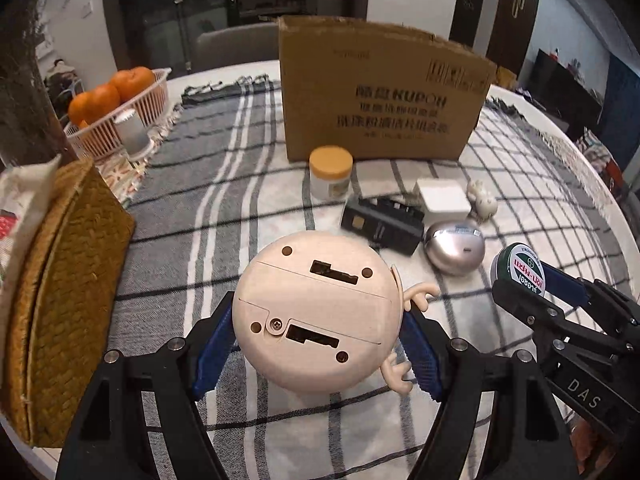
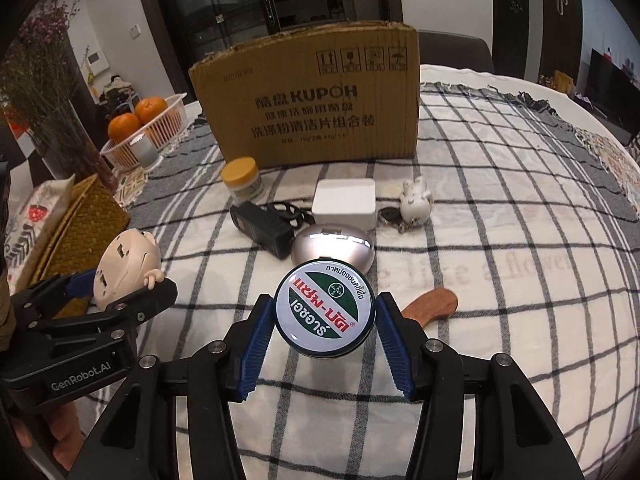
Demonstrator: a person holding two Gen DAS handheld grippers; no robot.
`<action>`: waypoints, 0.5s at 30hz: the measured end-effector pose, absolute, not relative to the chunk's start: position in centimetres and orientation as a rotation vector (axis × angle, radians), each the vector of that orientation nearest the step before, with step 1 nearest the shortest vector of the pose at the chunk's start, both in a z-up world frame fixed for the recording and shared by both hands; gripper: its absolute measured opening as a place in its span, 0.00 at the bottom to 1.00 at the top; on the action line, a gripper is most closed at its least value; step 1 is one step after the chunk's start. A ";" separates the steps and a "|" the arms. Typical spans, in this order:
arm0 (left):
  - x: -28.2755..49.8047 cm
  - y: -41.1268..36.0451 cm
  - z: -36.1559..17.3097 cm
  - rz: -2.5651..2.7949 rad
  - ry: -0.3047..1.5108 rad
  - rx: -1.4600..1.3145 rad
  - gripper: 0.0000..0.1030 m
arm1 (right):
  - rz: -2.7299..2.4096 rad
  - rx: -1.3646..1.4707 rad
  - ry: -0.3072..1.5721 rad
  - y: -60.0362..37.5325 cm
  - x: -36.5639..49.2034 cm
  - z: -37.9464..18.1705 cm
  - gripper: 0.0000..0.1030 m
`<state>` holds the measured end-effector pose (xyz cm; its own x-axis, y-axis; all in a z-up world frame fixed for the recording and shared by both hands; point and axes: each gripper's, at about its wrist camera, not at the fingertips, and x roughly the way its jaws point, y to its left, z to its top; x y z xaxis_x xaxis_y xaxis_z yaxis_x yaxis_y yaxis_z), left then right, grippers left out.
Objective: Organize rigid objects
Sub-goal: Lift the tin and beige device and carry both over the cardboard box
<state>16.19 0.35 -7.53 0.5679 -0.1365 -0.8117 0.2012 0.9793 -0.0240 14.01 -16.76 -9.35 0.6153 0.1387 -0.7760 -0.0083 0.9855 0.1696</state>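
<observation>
My left gripper (image 1: 316, 344) is shut on a beige round toy figure (image 1: 316, 312) and holds it above the checked cloth, its flat base toward the camera; it also shows in the right wrist view (image 2: 120, 268). My right gripper (image 2: 325, 336) is shut on a round green-and-white balm tin (image 2: 325, 314), also in the left wrist view (image 1: 520, 276). On the cloth lie a yellow-lidded jar (image 2: 243, 180), a black adapter (image 2: 262, 226), a white box (image 2: 346, 202), a silver oval case (image 2: 334, 246), a white ceramic figurine (image 2: 416, 200) with keys and a wooden piece (image 2: 434, 306).
A cardboard box (image 2: 312, 100) stands at the back of the round table. A pink basket (image 2: 160, 128) with oranges and a white cup (image 2: 142, 150) sit at the back left. A woven tissue holder (image 1: 60, 280) is at the left edge.
</observation>
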 end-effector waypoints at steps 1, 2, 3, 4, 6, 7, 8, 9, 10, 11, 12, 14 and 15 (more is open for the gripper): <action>16.2 0.2 -7.2 -0.198 0.940 0.073 0.74 | 0.088 0.157 0.897 -16.9 14.1 -9.0 0.51; 16.2 0.1 -6.8 -0.196 0.929 0.071 0.74 | 0.090 0.160 0.887 -17.1 14.1 -8.7 0.51; 16.3 0.0 -6.4 -0.194 0.920 0.071 0.74 | 0.090 0.163 0.878 -17.3 14.2 -8.4 0.51; 16.3 -0.1 -6.1 -0.193 0.914 0.073 0.74 | 0.090 0.165 0.871 -17.4 14.2 -8.1 0.51; 16.5 -0.3 -5.3 -0.188 0.896 0.075 0.74 | 0.091 0.173 0.855 -17.7 14.3 -7.5 0.51; 16.6 -0.4 -5.0 -0.187 0.887 0.075 0.74 | 0.091 0.176 0.850 -17.8 14.4 -7.3 0.51; 16.7 -0.6 -4.6 -0.185 0.878 0.076 0.74 | 0.092 0.178 0.845 -18.0 14.5 -7.0 0.51; 16.8 -0.7 -4.3 -0.183 0.872 0.075 0.74 | 0.093 0.182 0.839 -18.1 14.6 -6.8 0.51; 16.9 -0.8 -3.9 -0.183 0.864 0.072 0.74 | 0.093 0.186 0.833 -18.3 14.6 -6.6 0.51; 17.0 -1.0 -3.7 -0.183 0.859 0.069 0.74 | 0.093 0.190 0.827 -18.4 14.7 -6.3 0.51; 17.0 -1.0 -3.5 -0.183 0.856 0.067 0.74 | 0.094 0.193 0.821 -18.5 14.8 -6.1 0.51; 17.3 -1.2 -2.9 -0.182 0.845 0.060 0.74 | 0.096 0.201 0.807 -18.8 14.9 -5.6 0.51; 17.4 -1.2 -2.7 -0.180 0.840 0.058 0.74 | 0.096 0.199 0.801 -18.9 15.0 -5.3 0.51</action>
<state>17.40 -1.24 -2.69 0.6529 -0.1357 -0.7452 0.1814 0.9832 -0.0201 14.97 -18.87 -5.35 0.6929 0.1607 -0.7029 -0.0099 0.9769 0.2135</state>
